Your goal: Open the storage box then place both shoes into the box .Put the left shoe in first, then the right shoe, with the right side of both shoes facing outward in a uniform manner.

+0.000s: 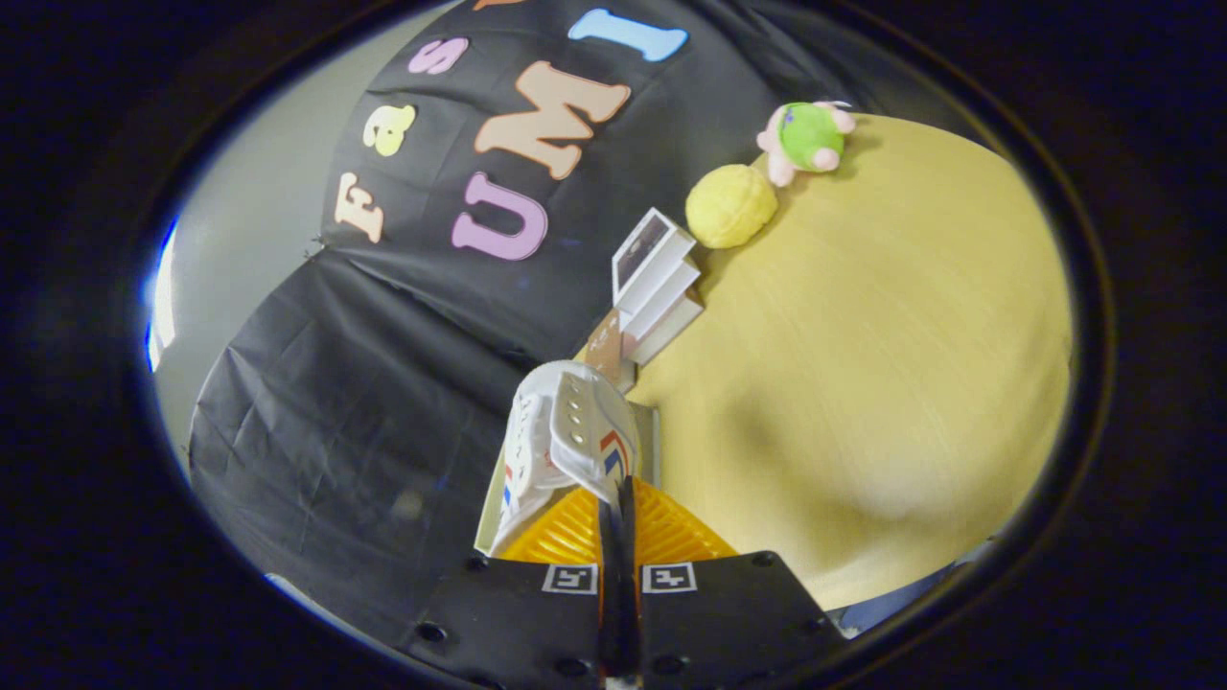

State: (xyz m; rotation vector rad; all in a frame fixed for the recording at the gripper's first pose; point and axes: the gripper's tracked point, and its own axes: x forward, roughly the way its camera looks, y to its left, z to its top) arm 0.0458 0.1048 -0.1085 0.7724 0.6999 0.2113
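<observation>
My gripper [618, 498] is shut on a white shoe [561, 436] with red and blue side marks; both fingers pinch a thin edge of its upper. The shoe hangs just ahead of the fingertips, lifted and tilted, with its rows of lace eyelets facing me. A pale flat panel [650, 436] shows right behind the shoe. I cannot tell whether it belongs to the storage box. The whole view is rolled, so the yellow wooden table [863, 335] lies to the right of the shoe.
Beyond the shoe stands a stack of white boxes [657, 283] with a small brown card [604, 350] beside it. Farther back on the table sit a yellow plush ball [730, 205] and a green and pink plush toy [807, 137]. Black cloth wall [364, 383] on the left.
</observation>
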